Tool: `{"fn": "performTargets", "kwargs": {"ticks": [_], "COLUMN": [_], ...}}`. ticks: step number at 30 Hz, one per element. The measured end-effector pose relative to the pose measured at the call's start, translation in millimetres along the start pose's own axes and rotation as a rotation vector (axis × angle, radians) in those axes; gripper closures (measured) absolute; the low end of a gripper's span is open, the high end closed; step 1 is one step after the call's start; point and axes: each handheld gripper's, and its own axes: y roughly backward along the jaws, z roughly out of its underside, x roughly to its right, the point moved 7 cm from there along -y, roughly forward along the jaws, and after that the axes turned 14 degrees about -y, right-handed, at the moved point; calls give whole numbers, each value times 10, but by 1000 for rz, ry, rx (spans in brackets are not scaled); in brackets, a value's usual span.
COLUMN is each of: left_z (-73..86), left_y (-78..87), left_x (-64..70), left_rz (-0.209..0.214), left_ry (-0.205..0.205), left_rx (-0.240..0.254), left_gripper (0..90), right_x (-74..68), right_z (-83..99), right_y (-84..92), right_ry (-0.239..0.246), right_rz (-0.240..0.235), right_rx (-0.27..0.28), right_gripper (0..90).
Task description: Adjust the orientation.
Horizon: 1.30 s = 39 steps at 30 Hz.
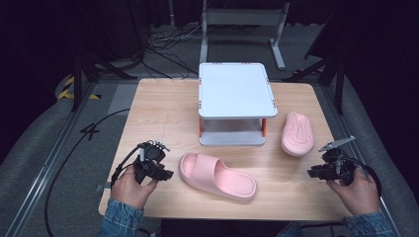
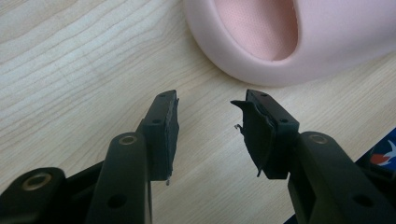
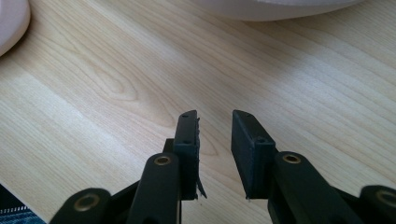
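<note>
A pink slipper (image 1: 217, 176) lies upright at the table's front centre, its heel end toward my left gripper (image 1: 165, 174). A second pink slipper (image 1: 298, 133) lies sole up at the right, beside the white rack. In the left gripper view my left gripper (image 2: 210, 100) is open over bare wood, with the slipper's rounded end (image 2: 280, 42) a short way ahead of it. My right gripper (image 1: 312, 173) hovers near the front right of the table. It (image 3: 215, 116) is open with a narrow gap and nothing between its pads; pink slipper edges (image 3: 9, 18) show at the frame's top.
A white two-level rack (image 1: 235, 89) with orange posts stands at the back centre of the wooden table (image 1: 163, 113). Cables trail off the left side onto the floor. A metal stand (image 1: 242, 19) is beyond the table's far edge.
</note>
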Motion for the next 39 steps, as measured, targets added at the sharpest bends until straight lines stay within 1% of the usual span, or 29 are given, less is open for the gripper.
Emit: {"fn": "performTargets", "kwargs": {"ticks": [1, 5, 7, 9, 10, 11, 12, 13, 14, 15, 18, 19, 20, 21, 23, 25, 26, 29, 30, 31, 32, 33, 35, 37, 39], "left_z": [-6, -16, -30, -38, -49, -66, -66, -78, -80, -76, -72, -72, -74, -82, -110, -120, -136, -151, -165, -165, -193, -211, -239, -284, -302], "left_y": [4, 2, -2, -2, -6, -26, -26, -63, -95, -134, -220, -220, -257, -293, -386, -405, -439, -468, -501, -501, -506, -506, -518, -546, -552], "left_x": [27, 104, 153, 174, 196, 252, 252, 309, 355, 385, 415, 415, 421, 421, 429, 434, 433, 413, 400, 400, 369, 352, 329, 294, 285], "left_rz": [9, 20, 45, 49, 56, 78, 78, 96, 124, 153, 186, 186, 189, 187, 167, 166, 176, 178, 185, 185, 171, 168, 178, 166, 163], "left_ry": [-5, -24, -33, -40, -48, -68, -68, -101, -106, -125, -136, -136, -131, -134, -150, -148, -154, -145, -129, -129, -121, -115, -107, -103, -100], "left_rx": [4, -10, -22, -25, -26, -36, -36, -51, -64, -85, -113, -113, -123, -128, -149, -157, -161, -168, -175, -175, -168, -159, -147, -133, -129], "left_gripper": [594, 633, 658, 669, 701, 708, 713, 735, 742, 758, 796, 802, 802, 805, 799, 789, 787, 786, 786, 786, 786, 785, 769, 751, 746], "right_x": [1, 0, -9, -12, -7, -3, 0, 0, -3, -8, -34, -34, -34, -40, -37, -48, -48, -70, -81, -79, -79, -70, -53, -40, -31], "right_z": [9, -8, -15, -19, -22, -19, -18, -16, -16, -18, -19, -19, -18, -16, -10, 9, 17, 41, 62, 69, 84, 93, 119, 151, 162], "right_y": [-7, 3, 10, 12, 12, 10, 7, 8, 8, 7, 6, 6, 6, 1, -5, -3, 3, 22, 33, 33, 38, 36, 48, 67, 75], "right_ry": [5, 9, 9, 7, 4, 7, 11, 13, 13, 12, 13, 13, 19, 15, 19, 13, 21, 24, 24, 29, 24, 25, 21, 5, 6], "right_rz": [-6, -7, -13, -13, -16, -15, -13, -13, -14, -16, -25, -25, -25, -24, -21, -21, -20, -23, -21, -20, -19, -17, -14, -10, -7], "right_rx": [6, 16, 18, 21, 27, 27, 30, 27, 28, 30, 27, 27, 26, 28, 31, 32, 37, 41, 43, 49, 43, 48, 46, 49, 54], "right_gripper": [720, 723, 723, 722, 722, 722, 722, 721, 720, 717, 710, 710, 711, 711, 710, 711, 711, 710, 711, 711, 710, 710, 709, 708, 709]}}
